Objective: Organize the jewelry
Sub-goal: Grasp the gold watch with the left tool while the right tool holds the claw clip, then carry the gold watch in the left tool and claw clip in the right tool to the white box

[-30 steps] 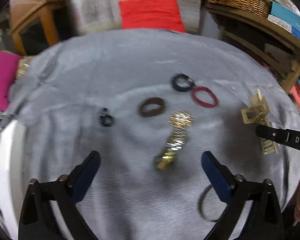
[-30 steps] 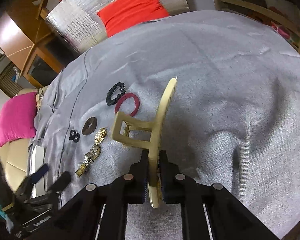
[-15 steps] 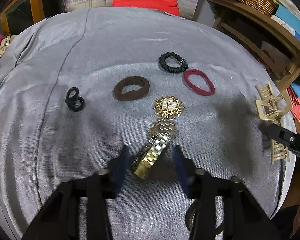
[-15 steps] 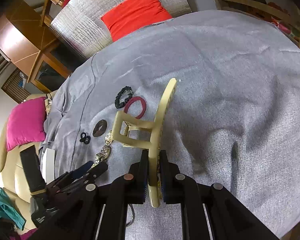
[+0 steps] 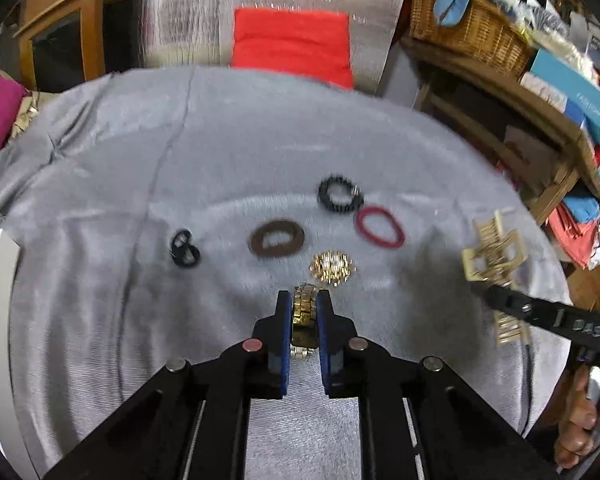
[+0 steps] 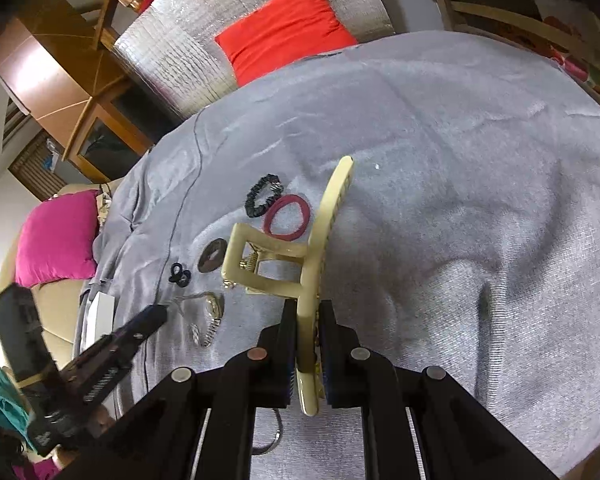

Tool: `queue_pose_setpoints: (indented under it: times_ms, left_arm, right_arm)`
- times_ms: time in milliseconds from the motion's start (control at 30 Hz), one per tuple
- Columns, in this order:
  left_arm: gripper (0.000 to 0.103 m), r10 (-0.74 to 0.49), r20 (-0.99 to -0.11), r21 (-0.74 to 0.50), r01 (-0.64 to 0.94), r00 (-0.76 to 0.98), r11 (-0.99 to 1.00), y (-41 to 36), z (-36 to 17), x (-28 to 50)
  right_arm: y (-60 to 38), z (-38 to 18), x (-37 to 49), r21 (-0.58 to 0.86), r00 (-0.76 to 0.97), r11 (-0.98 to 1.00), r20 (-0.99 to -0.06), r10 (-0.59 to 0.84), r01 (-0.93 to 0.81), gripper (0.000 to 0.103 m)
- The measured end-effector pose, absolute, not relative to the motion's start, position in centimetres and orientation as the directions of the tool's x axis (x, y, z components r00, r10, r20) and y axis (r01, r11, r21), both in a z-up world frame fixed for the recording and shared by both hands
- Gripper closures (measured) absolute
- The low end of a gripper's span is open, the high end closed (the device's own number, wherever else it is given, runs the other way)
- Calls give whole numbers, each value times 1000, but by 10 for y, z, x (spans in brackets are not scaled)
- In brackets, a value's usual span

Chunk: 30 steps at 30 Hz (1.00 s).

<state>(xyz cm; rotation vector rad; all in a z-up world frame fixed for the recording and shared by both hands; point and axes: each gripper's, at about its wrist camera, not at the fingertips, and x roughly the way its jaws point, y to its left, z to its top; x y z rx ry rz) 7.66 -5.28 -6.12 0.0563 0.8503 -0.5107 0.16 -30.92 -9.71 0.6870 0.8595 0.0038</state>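
The gold watch (image 5: 303,309) is pinched between the closing left tongs (image 5: 304,305), near the middle of the grey-covered desk (image 5: 380,152). A cream hair claw (image 6: 300,256) is clamped in the narrow right tongs (image 6: 306,312), toward the desk's right edge. A pearl brooch (image 5: 332,267) lies just beyond the watch.
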Motion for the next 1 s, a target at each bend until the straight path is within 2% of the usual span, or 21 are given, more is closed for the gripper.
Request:
queue_pose_setpoints:
  times_ms: [667, 1000]
  left_arm:
    - [91, -415, -640, -148, 426, 646, 892, -8, -25, 65]
    - [91, -381, -593, -162, 359, 710, 919, 37, -8, 60]
  right_arm:
    - [-269, -74, 2, 534, 720, 834, -633, 285, 140, 91]
    - [-243, -70, 8, 517, 719, 851, -625, 304, 90, 91]
